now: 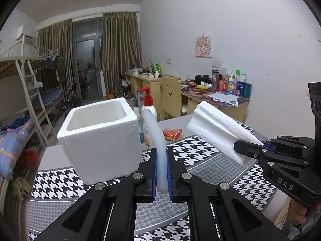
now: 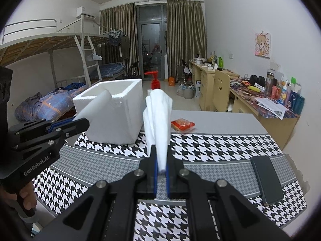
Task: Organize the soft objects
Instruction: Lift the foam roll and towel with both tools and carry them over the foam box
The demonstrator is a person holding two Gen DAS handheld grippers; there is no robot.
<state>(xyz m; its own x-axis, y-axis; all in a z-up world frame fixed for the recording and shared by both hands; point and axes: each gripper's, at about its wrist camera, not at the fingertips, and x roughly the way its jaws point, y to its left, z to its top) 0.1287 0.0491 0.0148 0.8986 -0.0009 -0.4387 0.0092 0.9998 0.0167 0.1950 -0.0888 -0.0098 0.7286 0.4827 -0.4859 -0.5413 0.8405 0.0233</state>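
- Your left gripper point(image 1: 161, 170) was clamped shut on a smooth white foam strip point(image 1: 155, 128), pinched at its lower end so that the free length stood up and curved away from the camera.
- Your right gripper point(image 2: 161, 160) was likewise closed tight, on a crumpled white cloth point(image 2: 158, 112); you held it by one bunched end, so the rest rose ahead of the fingers.
- Both soft things were off the houndstooth tablecloth point(image 2: 210, 146), carried in the air rather than resting on it.
- You held each piece by its end, probably because a soft thing gripped that way can be lowered into a container free end first.
- The white foam box point(image 1: 100, 140) stood open-topped on the table just ahead and to the left, and looked empty as far as its inside showed; it seemed the likely place for both pieces.
- The red-topped pump bottle point(image 1: 148, 108) stood just beside the box, close enough to be knocked on the way in.
- The red packet point(image 2: 182, 125) and the dark phone point(image 2: 266, 180) lay apart on the table, out of your way.
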